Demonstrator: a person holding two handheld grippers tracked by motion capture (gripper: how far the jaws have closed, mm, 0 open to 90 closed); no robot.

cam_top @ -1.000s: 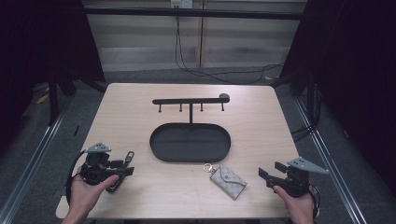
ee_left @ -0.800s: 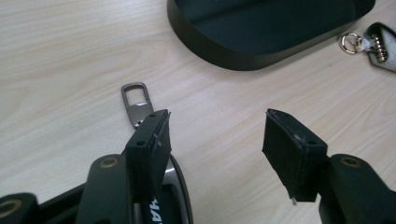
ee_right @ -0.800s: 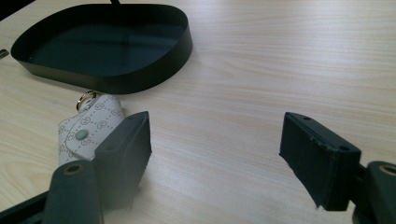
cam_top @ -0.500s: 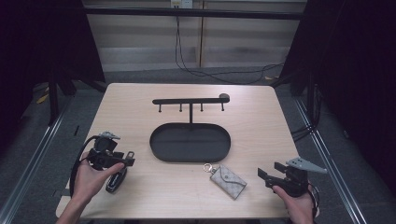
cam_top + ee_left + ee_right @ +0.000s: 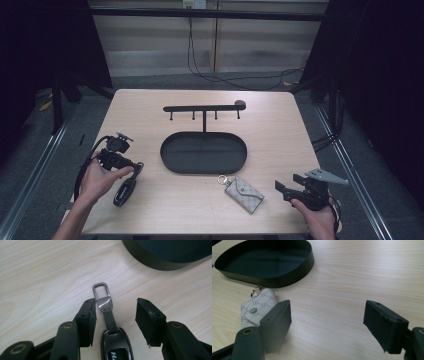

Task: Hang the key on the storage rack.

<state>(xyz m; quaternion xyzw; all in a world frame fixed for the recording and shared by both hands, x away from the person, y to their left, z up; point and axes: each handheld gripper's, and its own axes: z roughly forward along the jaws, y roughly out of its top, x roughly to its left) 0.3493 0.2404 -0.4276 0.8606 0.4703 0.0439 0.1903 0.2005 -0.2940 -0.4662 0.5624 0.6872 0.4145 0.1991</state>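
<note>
A dark car key fob [image 5: 117,345] with a strap and a metal clip [image 5: 101,290] lies flat on the wooden table [image 5: 150,120], at the front left in the high view [image 5: 124,191]. My left gripper [image 5: 116,308] reaches over it, jaws on either side of the strap. They have just been closing, but the pads do not press on it. In the high view the left gripper [image 5: 134,167] sits in a hand. A patterned pouch [image 5: 258,307] with a key ring lies left of my right gripper [image 5: 328,312]. Its jaws have just been opening with nothing between them.
A black oval tray [image 5: 170,161] sits mid-table, with a black hook rack [image 5: 202,107] standing behind it. The pouch [image 5: 243,193] lies just in front of the tray. My right gripper [image 5: 287,184] rests near the front right corner.
My left gripper has moved away from the person and slightly right, over the key fob, and its jaws have narrowed. The right gripper and the pouch have stayed in place.
</note>
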